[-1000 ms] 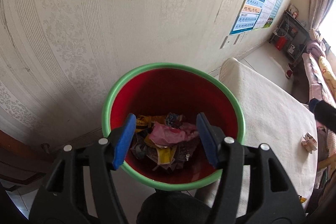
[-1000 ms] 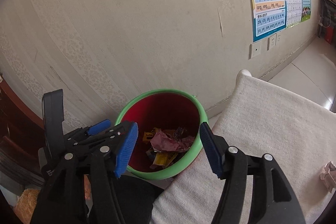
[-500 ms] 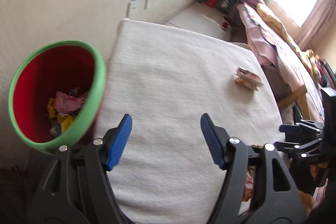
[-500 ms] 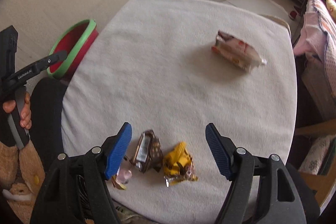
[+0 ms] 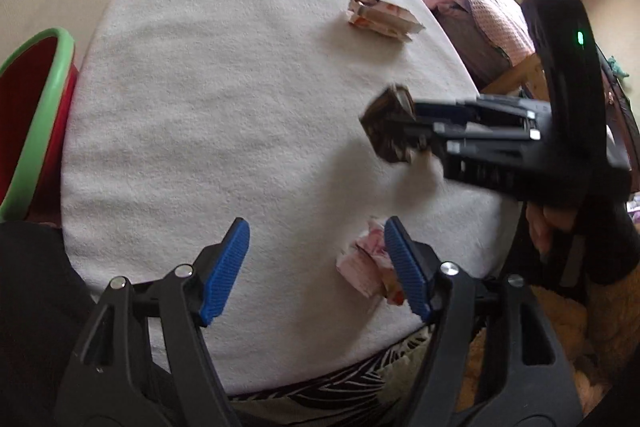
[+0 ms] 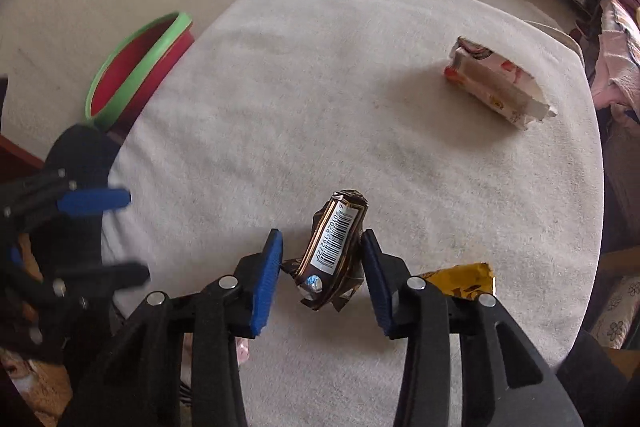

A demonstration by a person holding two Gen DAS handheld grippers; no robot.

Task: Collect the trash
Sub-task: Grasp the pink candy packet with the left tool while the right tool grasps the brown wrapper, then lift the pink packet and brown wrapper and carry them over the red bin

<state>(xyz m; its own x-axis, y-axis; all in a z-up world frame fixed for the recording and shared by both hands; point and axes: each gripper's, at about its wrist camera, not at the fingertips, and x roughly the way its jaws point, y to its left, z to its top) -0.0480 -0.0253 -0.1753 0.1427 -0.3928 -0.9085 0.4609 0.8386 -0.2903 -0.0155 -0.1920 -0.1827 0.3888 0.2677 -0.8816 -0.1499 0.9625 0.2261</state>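
A crumpled brown wrapper (image 6: 334, 251) with a barcode stands on the white-clothed table (image 6: 320, 99). My right gripper (image 6: 321, 233) is closing on it, and both blue pads touch its sides. The left wrist view shows that gripper (image 5: 416, 131) with the brown wrapper (image 5: 388, 127) at its tip. My left gripper (image 5: 315, 227) hangs open over the table's near edge with nothing between its fingers. A pink wrapper (image 5: 366, 267) lies just inside its right finger. The right wrist view shows the left gripper (image 6: 116, 237) blurred at the left.
A red bin with a green rim (image 5: 44, 107) stands off the table's left edge, also visible as the bin (image 6: 132, 67). A white and red package (image 6: 496, 87) lies far right. A yellow wrapper (image 6: 460, 281) sits behind my right finger. A bed is beyond.
Both grippers swung away from the bin to the table. The right one came down over the brown wrapper and its jaws narrowed around it. The left one moved near the pink wrapper.
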